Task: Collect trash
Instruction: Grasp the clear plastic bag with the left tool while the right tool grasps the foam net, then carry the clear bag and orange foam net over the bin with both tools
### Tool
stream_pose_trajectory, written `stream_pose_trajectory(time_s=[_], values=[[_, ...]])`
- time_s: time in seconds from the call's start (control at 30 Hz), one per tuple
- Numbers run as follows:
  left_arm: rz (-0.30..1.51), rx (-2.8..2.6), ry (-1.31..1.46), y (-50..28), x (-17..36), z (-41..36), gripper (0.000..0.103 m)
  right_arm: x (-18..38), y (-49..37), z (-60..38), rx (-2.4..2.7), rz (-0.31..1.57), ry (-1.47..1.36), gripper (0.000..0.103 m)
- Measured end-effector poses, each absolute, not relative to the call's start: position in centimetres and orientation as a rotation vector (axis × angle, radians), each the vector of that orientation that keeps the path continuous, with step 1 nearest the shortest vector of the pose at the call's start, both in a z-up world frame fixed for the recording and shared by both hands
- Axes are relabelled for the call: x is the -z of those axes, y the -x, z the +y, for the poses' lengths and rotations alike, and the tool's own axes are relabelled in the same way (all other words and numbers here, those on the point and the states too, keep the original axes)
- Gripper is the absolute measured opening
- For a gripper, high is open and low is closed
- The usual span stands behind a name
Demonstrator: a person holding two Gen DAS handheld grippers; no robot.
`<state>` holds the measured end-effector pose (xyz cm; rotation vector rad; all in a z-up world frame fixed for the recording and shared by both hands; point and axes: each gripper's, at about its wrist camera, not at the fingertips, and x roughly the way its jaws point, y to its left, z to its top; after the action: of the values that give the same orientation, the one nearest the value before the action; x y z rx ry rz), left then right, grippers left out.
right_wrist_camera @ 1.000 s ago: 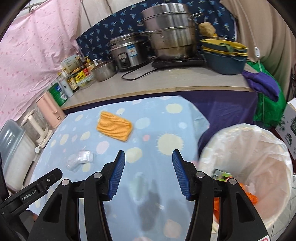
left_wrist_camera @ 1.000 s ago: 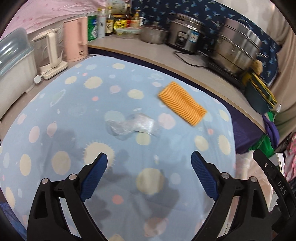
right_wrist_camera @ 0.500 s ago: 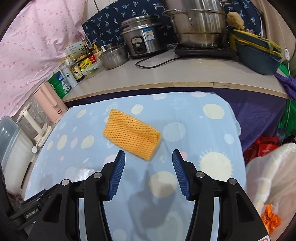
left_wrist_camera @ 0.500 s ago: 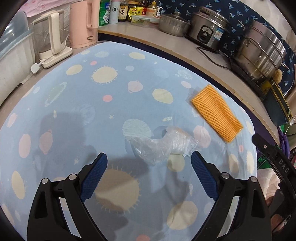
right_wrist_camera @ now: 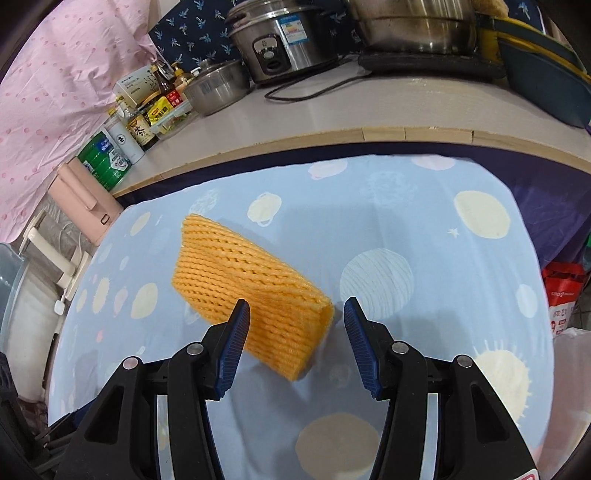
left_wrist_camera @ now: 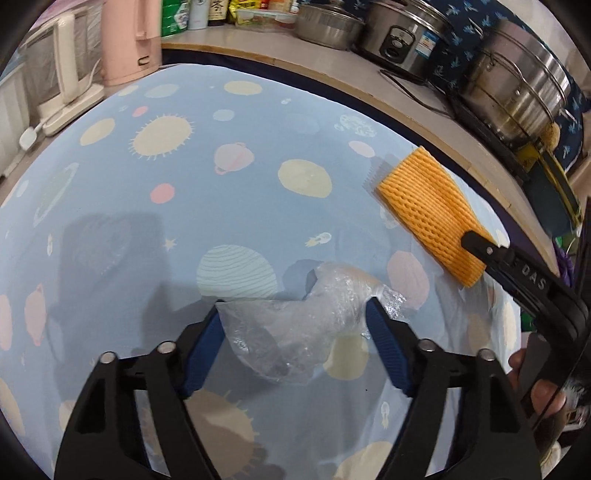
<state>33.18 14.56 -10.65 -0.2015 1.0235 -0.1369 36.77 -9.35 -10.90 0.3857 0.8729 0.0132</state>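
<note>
While left gripper (left_wrist_camera: pixel 293 314) fingers close around plastic wrap (left_wrist_camera: pixel 295 332), tablecloth (left_wrist_camera: pixel 184 221) beyond lies open.

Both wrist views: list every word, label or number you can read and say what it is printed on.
"DAS": white letters on the black arm of the right tool, seen in the left wrist view.
Blue and white sticker on the rice cooker: too small to read.
Labels on the bottles and jars and the green can: characters show but are too blurred to read.
Red bag at the right edge: print illegible.
Nothing else bears readable text.
</note>
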Motion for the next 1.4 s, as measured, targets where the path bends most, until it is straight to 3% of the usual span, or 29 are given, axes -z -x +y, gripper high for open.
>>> stream_pose_trajectory(time_s=[0.17,0.23,0.27,0.4,0.53,1.4], values=[[1.032,0.165,0.181,-33.2,10.7,13.9,0.038,11.0,-37.0,-8.9,-0.031,0.869,-0.38,0.049],[1.045,0.186,0.187,-33.1,10.7,13.7,0.029,11.0,-36.9,-8.6,-0.04,0.874,-0.374,0.032],[1.05,0.191,0.189,-32.9,10.7,13.6,0.025,10.9,-36.7,-8.5,-0.044,0.876,-0.371,0.028],[1.044,0.196,0.186,-31.9,10.2,13.1,0.023,10.2,-35.5,-8.1,-0.056,0.867,-0.363,0.016],[1.029,0.201,0.176,-30.3,9.0,12.6,0.022,9.0,-33.4,-7.9,-0.063,0.847,-0.371,0.014],[0.925,0.292,0.039,-16.9,1.6,6.7,0.022,0.7,-14.2,-13.2,-0.006,0.679,-0.42,0.012]])
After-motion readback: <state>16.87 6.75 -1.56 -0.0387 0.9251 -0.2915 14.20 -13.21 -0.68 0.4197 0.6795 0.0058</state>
